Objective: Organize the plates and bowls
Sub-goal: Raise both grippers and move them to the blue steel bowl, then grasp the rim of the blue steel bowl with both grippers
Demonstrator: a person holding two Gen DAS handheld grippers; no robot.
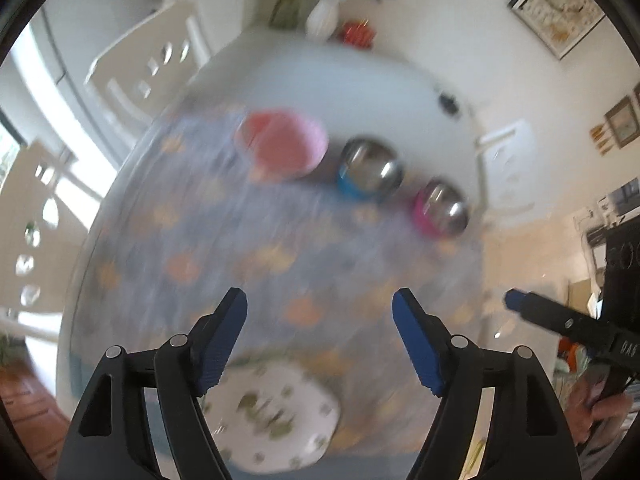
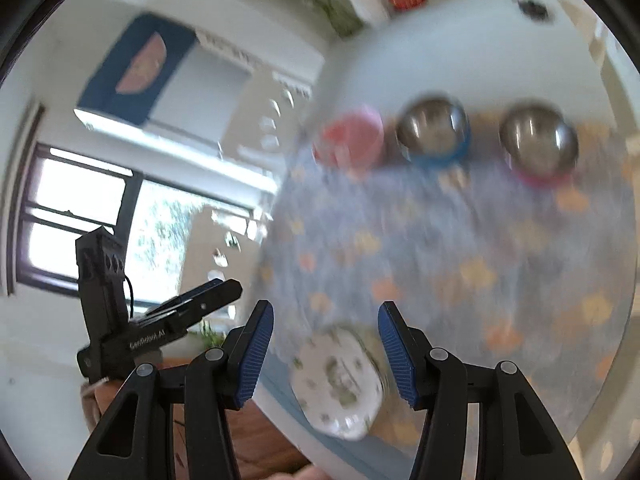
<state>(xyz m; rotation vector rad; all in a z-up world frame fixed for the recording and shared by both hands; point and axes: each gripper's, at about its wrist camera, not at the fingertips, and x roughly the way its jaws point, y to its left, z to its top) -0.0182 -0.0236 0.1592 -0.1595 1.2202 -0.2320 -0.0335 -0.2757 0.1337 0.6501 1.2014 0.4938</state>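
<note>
Both views are motion-blurred. A white plate with green speckles lies at the table's near edge, below my open, empty left gripper; it also shows in the right wrist view between and below my open, empty right gripper. Farther back stand a pink bowl, a steel bowl with a blue base and a steel bowl with a pink base. The right gripper shows at the left view's right edge; the left gripper shows in the right view.
The round table carries a blue cloth with orange flowers. A white vase with flowers, a red object and a small dark item sit at the far side. White chairs surround the table.
</note>
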